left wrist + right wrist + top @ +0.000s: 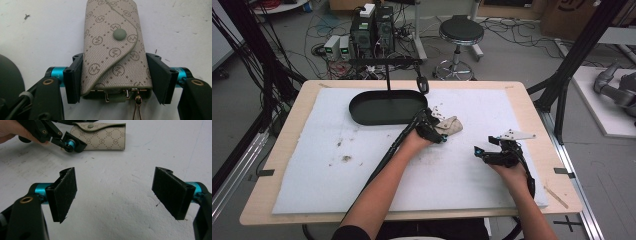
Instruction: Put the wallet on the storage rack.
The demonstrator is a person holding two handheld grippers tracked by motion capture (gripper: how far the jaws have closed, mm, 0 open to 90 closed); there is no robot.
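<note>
A white foam-covered surface point(362, 165) carries a black tray point(387, 107) at 12 o'clock, and just beside it, at its 4 o'clock, lies the key pouch point(450, 125). The left gripper point(113, 80) clamps the pouch's open end, likely to lift it. The right gripper point(125, 192) waits with jaws apart, holding nothing.

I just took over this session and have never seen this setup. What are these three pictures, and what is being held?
A person holds a two-jaw tool in each hand at a table. The high view looks down from above; the other two pictures come from cameras riding on each tool. On the white mat lie a black oval tray and a beige patterned key pouch with a snap flap. The left gripper has its jaws on both sides of the pouch, apparently gripping it. The right gripper is open, holding nothing, nearer the person than the pouch.
</note>
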